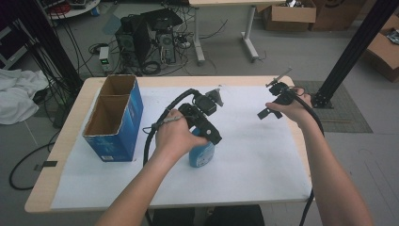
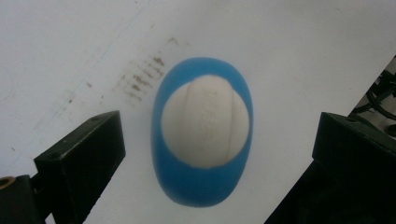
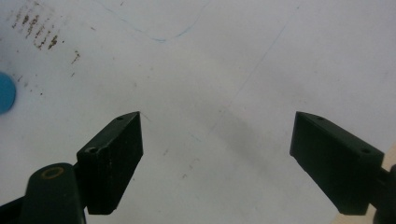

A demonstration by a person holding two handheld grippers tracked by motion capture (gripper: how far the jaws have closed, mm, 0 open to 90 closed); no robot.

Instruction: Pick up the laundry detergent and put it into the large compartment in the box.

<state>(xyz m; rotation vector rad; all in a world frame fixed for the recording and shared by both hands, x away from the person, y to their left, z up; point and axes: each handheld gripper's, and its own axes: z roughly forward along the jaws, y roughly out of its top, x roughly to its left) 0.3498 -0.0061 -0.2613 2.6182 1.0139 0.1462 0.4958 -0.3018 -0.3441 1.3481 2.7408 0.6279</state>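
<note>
A blue bottle [image 1: 201,155] with a white cap [image 2: 205,121] stands upright on the white paper [image 1: 254,155] near the table's middle. My left gripper [image 1: 207,134] hovers straight above it and points down. In the left gripper view the bottle [image 2: 201,191] sits between the two black jaws of the left gripper [image 2: 215,154], which is open, with a gap on each side. My right gripper [image 1: 272,99] is held over the paper's far right corner. It is open [image 3: 217,158], with bare paper between its fingers.
An open blue cardboard box [image 1: 115,117] with two compartments stands at the table's left. A sliver of the blue bottle [image 3: 4,93] shows at the left edge of the right gripper view. Brown smudges [image 2: 140,81] mark the paper. Black poles and cartons stand on the floor beyond the table.
</note>
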